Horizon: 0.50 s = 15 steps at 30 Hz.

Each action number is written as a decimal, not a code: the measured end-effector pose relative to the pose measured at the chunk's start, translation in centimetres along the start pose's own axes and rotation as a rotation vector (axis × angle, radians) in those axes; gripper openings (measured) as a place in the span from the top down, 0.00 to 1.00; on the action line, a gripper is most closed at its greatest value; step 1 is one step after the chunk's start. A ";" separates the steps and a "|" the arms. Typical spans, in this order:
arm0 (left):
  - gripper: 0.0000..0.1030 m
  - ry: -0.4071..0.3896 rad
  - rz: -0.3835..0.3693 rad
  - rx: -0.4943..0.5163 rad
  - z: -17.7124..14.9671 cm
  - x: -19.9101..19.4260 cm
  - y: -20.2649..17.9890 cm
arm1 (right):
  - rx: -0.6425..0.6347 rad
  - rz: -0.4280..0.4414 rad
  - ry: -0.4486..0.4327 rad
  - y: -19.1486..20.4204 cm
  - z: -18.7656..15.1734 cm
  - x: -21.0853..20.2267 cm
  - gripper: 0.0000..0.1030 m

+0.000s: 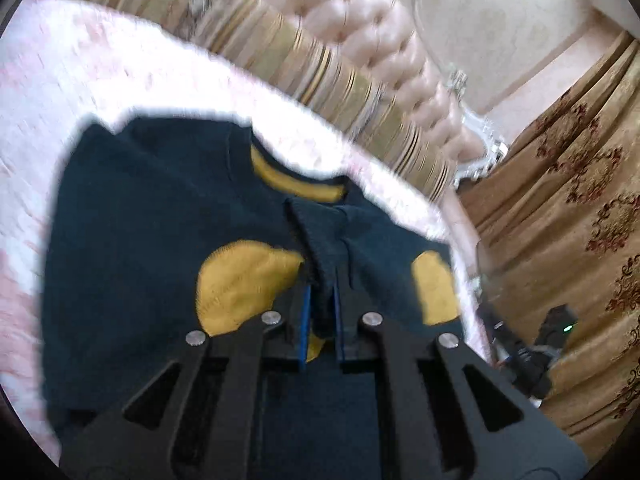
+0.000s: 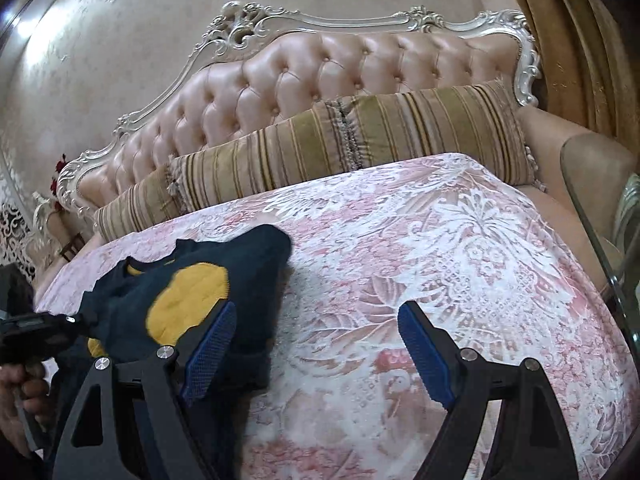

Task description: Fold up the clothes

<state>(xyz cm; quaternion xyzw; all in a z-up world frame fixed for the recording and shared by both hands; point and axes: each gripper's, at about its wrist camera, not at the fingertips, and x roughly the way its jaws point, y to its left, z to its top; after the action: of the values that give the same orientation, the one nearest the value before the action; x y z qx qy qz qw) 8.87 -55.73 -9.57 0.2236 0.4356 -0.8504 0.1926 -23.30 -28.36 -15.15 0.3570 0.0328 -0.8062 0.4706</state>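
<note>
Left wrist view
Left gripper (image 1: 320, 296): it reaches forward and down onto the sweater, its two fingers drawn close together and clamped on a raised ridge of dark cloth near the middle of the garment.
Blue pads (image 1: 306, 322): they press the fold from both sides; the cloth stands up between them.
Sweater (image 1: 160, 220): dark teal knit with yellow patches, lying on the bedspread (image 1: 100, 72) and filling the lower middle of this view.
Collar (image 1: 296, 182): a yellow band at the far end of the sweater, so the neck points away from the gripper toward the pillows (image 1: 320, 64). The long axis runs from the gripper out to the collar.
Sharpness: the picture is blurred, and fine detail of the knit cannot be told.
Curtain (image 1: 580, 200): gold with a dark red pattern, on the right.

Right wrist view
Right gripper (image 2: 316, 344): held low over the bedspread (image 2: 440, 240), fingers wide apart with nothing between them.
Its left finger (image 2: 208, 344): it overlaps the sweater's near edge; contact cannot be told.
Its right finger (image 2: 426, 350): over bare bedspread.
Sweater (image 2: 248, 264): bunched at the left side of the bed, one yellow patch (image 2: 188, 300) facing up.
Left gripper (image 2: 78, 322): at the left edge, its tip at the sweater.
Hand (image 2: 24, 400): it grips the handle at the lower left.
Headboard (image 2: 300, 76): pink and tufted, behind the striped pillows (image 2: 360, 136).
</note>
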 end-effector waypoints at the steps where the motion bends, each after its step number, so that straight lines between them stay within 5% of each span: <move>1: 0.89 -0.029 0.018 0.009 0.5 -1.2 0.0 | 0.010 0.017 0.005 -0.2 0.0 0.0 0.18; 5: 0.89 -0.056 0.079 -0.021 0.9 -2.8 2.2 | 0.057 0.105 0.027 -0.6 0.0 0.4 0.18; 10: 0.89 -0.030 0.101 -0.063 0.3 -0.8 5.1 | -0.304 -0.051 0.093 4.3 -1.0 0.9 0.18; 15: 0.89 -0.032 0.090 -0.030 0.2 -0.6 4.9 | -0.476 -0.095 0.077 7.6 -1.7 0.3 0.18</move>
<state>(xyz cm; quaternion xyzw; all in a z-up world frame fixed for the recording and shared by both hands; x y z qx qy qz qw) 11.91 -58.47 -12.36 0.2264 0.4346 -0.8377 0.2412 -16.51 -32.06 -14.46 0.2647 0.2563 -0.7828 0.5014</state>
